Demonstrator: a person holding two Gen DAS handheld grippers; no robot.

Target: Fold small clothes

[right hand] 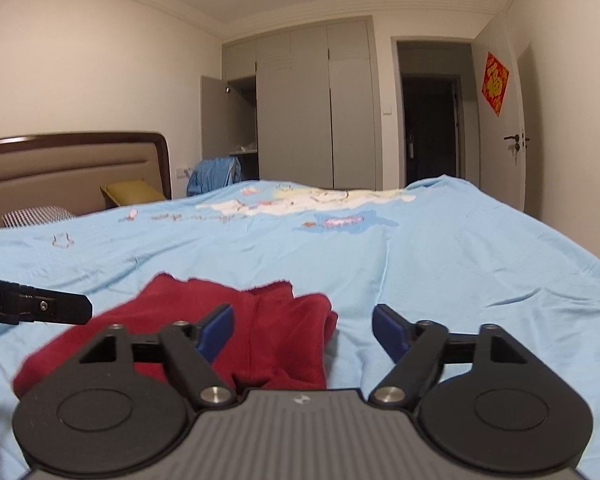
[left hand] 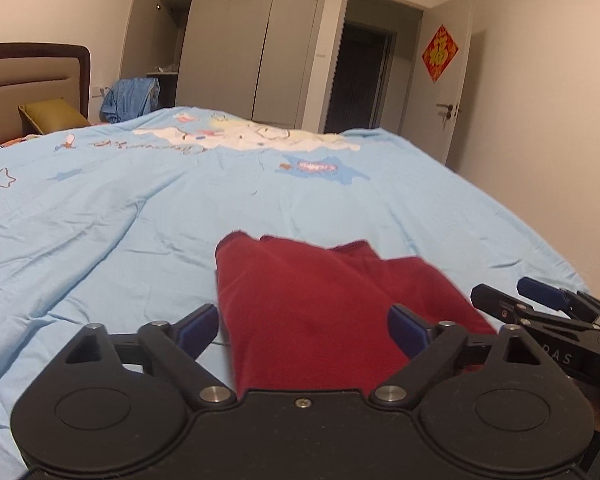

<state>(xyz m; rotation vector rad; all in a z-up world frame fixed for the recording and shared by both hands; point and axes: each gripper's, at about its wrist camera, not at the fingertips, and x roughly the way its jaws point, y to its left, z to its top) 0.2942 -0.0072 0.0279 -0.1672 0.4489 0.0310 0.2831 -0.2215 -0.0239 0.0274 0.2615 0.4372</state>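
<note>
Left wrist: both hand-held grippers [left hand: 303, 330] [right hand: 303, 330] spread over red garment [left hand: 312, 312]; bedspread [left hand: 100, 216] bare beyond.

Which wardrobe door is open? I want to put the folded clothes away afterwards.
The leftmost door of the grey wardrobe, nearest the headboard, is swung out, showing shelves inside. The other panels to its right sit flush and shut.

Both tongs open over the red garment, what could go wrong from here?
1. The crumpled dark red fabric garment lies bunched in overlapping layers, so the left tongs may pinch several layers rather than one edge.
2. The right tongs straddle only the garment's right edge; closing there may catch the wrinkled light blue printed quilt too.
3. Both tongs sit close together, so they might collide while spreading the garment.
</note>
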